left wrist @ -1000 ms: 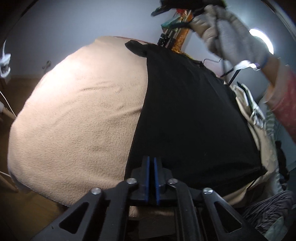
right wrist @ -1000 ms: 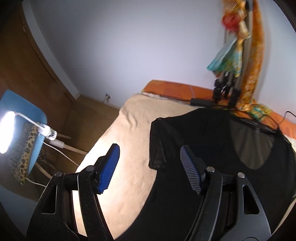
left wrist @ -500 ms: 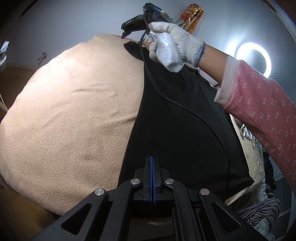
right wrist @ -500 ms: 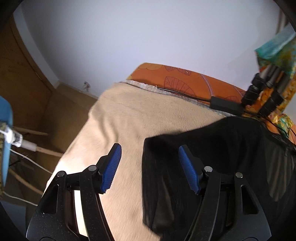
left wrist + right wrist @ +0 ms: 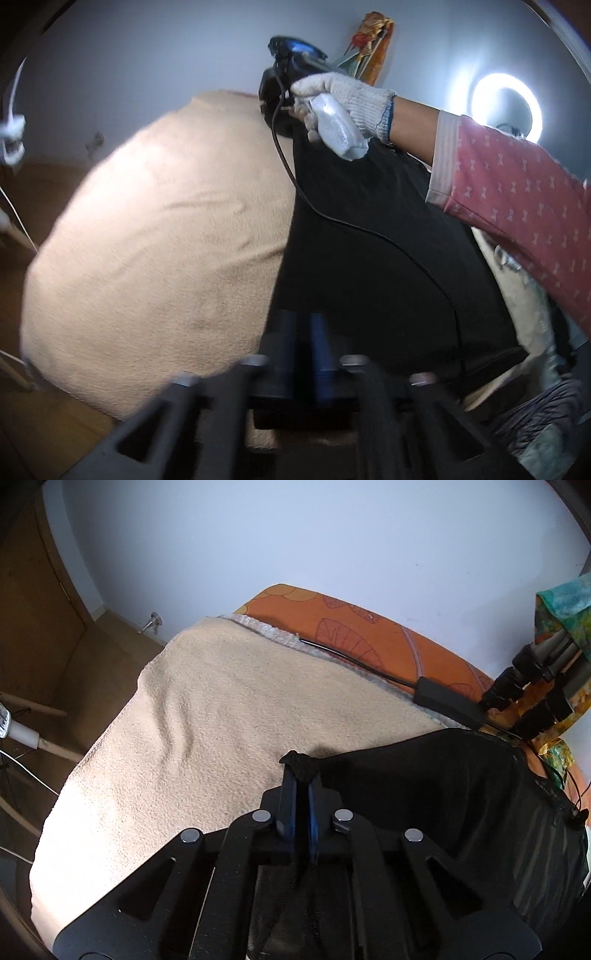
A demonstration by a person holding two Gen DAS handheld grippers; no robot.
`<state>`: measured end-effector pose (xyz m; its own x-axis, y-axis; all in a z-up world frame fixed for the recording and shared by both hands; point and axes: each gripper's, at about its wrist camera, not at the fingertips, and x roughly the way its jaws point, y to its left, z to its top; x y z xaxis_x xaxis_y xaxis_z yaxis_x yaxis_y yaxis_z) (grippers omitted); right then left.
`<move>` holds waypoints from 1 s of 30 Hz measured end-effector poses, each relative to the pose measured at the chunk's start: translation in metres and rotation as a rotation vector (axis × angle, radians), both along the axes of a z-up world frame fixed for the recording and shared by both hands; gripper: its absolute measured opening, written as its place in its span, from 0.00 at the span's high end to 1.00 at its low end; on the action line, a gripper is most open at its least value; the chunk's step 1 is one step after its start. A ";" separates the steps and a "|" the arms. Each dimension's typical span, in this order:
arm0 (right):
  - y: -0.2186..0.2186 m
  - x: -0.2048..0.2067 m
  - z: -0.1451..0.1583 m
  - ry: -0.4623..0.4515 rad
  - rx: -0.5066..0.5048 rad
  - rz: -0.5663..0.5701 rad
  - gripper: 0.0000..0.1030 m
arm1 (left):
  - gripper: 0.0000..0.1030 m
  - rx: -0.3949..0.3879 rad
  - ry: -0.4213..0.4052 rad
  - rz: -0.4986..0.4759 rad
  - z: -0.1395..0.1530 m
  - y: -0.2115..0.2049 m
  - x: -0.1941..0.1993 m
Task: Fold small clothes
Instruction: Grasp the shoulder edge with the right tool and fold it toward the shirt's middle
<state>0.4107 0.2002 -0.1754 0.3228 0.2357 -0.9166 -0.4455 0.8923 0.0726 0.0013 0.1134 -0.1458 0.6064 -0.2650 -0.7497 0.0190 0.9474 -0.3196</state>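
A black garment (image 5: 376, 266) lies flat on a beige fleece blanket (image 5: 155, 251). My left gripper (image 5: 304, 328) is shut on the garment's near left corner; the view is blurred. My right gripper (image 5: 301, 786) is shut on the far left corner of the garment (image 5: 424, 790), with a tuft of black cloth sticking up between the blue pads. In the left wrist view the right gripper (image 5: 280, 92) sits at the garment's far corner, held by a gloved hand (image 5: 347, 99) in a pink sleeve.
The blanket (image 5: 221, 720) covers an orange patterned mattress (image 5: 369, 635) by a white wall. A black cable and adapter (image 5: 447, 698) lie at the far edge. Tripod legs (image 5: 532, 679) stand at the far right. A ring light (image 5: 506, 107) glows behind. More clothes (image 5: 535, 417) are piled at right.
My right gripper came down to the garment's far left corner and closed on it. My left gripper stayed shut on the near corner and shifted slightly.
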 end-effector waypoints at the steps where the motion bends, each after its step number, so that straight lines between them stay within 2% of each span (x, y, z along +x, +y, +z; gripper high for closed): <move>1: -0.002 0.001 0.000 0.005 0.014 -0.004 0.95 | 0.46 0.050 -0.003 0.021 0.000 0.000 -0.001; 2: -0.004 0.005 -0.002 0.011 0.029 -0.009 0.95 | 0.45 0.075 0.002 0.032 -0.003 0.003 -0.001; 3: -0.006 0.006 -0.003 0.016 0.041 -0.015 0.95 | 0.49 0.084 0.028 0.038 -0.008 0.006 0.002; 4: -0.009 0.006 -0.002 0.021 0.053 -0.022 0.96 | 0.64 0.070 0.061 0.042 -0.015 0.010 0.004; 5: -0.010 0.009 -0.003 0.027 0.065 -0.026 0.96 | 0.69 0.067 0.065 0.054 -0.018 0.016 0.004; 6: -0.012 0.010 -0.003 0.031 0.076 -0.029 0.96 | 0.82 0.068 0.056 0.059 -0.018 0.020 0.004; 9: -0.020 0.015 0.001 0.032 0.116 -0.037 0.96 | 1.00 0.022 0.066 0.032 -0.021 0.024 0.006; 11: -0.027 0.017 0.007 0.043 0.150 -0.047 0.96 | 1.00 -0.043 0.059 0.001 -0.019 0.025 0.004; 18: -0.066 0.025 0.027 0.035 0.260 -0.110 0.96 | 1.00 -0.078 -0.042 -0.087 0.005 0.007 -0.001; 23: -0.112 0.022 0.043 0.003 0.329 -0.157 0.96 | 1.00 -0.101 -0.047 -0.173 0.008 -0.010 0.004; 30: -0.188 0.006 0.053 -0.031 0.325 -0.224 0.96 | 1.00 -0.094 -0.032 -0.283 0.000 -0.043 0.007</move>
